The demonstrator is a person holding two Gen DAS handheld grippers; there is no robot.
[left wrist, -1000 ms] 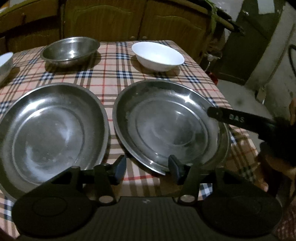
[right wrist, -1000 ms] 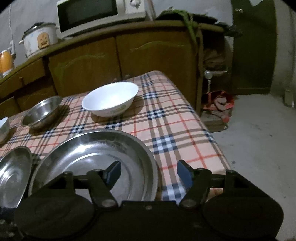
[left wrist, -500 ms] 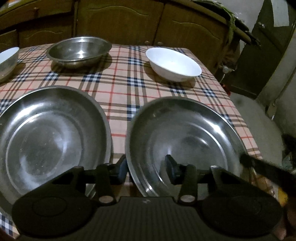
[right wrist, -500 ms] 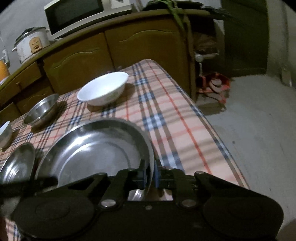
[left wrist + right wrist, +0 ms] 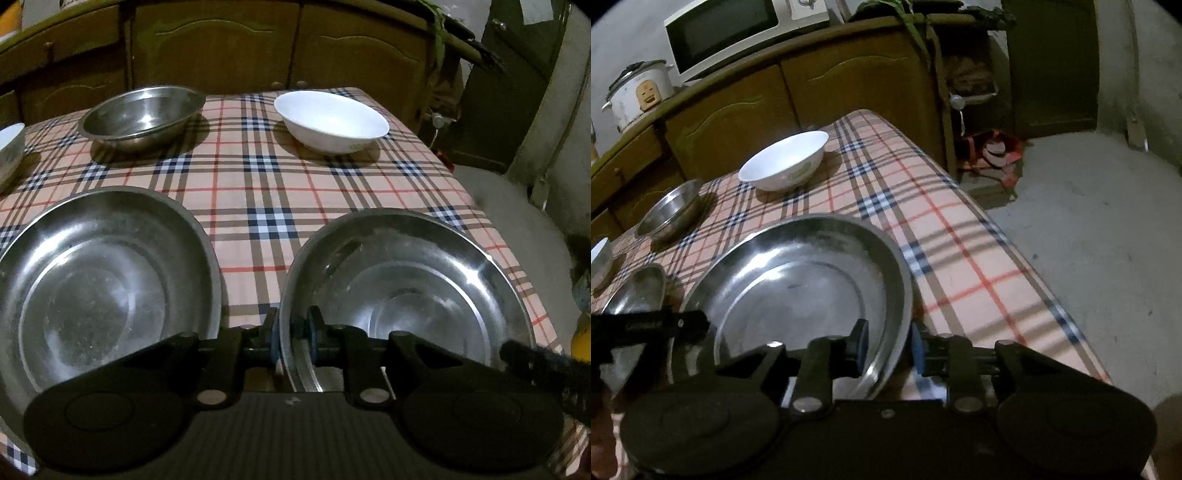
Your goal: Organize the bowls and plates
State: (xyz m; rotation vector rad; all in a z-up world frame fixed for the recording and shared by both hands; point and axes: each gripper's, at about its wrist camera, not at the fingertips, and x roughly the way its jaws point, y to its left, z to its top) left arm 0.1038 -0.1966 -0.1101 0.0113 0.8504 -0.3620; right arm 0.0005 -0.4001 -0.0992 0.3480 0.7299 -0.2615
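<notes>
Two wide steel plates lie side by side on the checked tablecloth (image 5: 258,192). My two grippers hold the right plate (image 5: 406,295) (image 5: 798,280) by opposite rims. The left gripper (image 5: 292,332) straddles its left rim, its jaws closing with both pads against the metal. The right gripper (image 5: 889,345) clamps the right rim, which stays between its jaws as they open slightly. One of its fingers (image 5: 535,358) shows at the right in the left wrist view. The left plate (image 5: 92,288) (image 5: 637,291) lies flat and untouched.
Toward the back stand a steel bowl (image 5: 140,110) (image 5: 670,210) and a white bowl (image 5: 332,122) (image 5: 783,162); another white bowl (image 5: 9,147) sits at the far left. Wooden cabinets (image 5: 849,85) carry a microwave (image 5: 731,33) and a rice cooker (image 5: 639,92). The table's right edge (image 5: 1027,266) drops to a concrete floor.
Both pairs of jaws stood open around the right plate's rims and have closed on them. The right gripper has rolled and moved, and the plate now sits nearer both cameras.
</notes>
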